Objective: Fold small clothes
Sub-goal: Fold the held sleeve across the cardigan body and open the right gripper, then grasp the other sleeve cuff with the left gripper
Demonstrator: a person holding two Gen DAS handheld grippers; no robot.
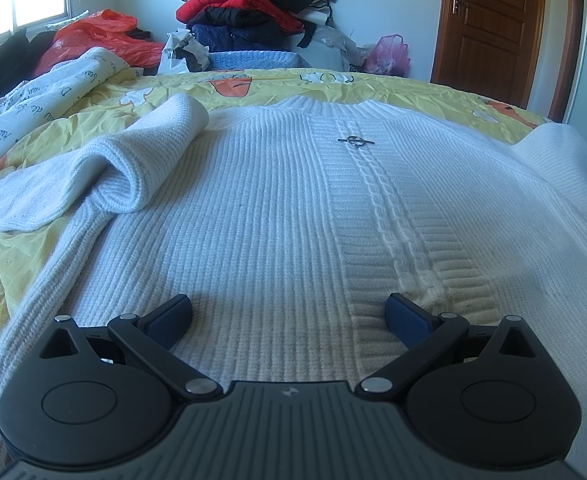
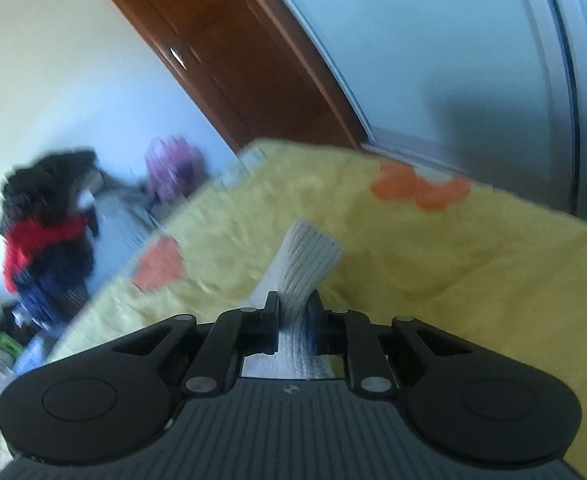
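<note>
A white knitted sweater [image 1: 277, 208] lies flat on the yellow bedspread [image 1: 37, 128], neck at the far side, with a small metal clasp [image 1: 355, 141] on its cable-knit front. Its left sleeve [image 1: 133, 160] is folded in over the body. My left gripper [image 1: 289, 314] is open and empty, low over the sweater's hem. My right gripper [image 2: 293, 316] is shut on the sweater's white ribbed sleeve cuff [image 2: 305, 256] and holds it above the bedspread [image 2: 453, 280]. That view is blurred.
A pile of red, black and blue clothes [image 1: 249, 8] and plastic bags [image 1: 105, 36] stand past the bed's far edge. A white printed cloth [image 1: 41, 96] lies at the bed's left. A brown door [image 1: 489, 28] is at the right.
</note>
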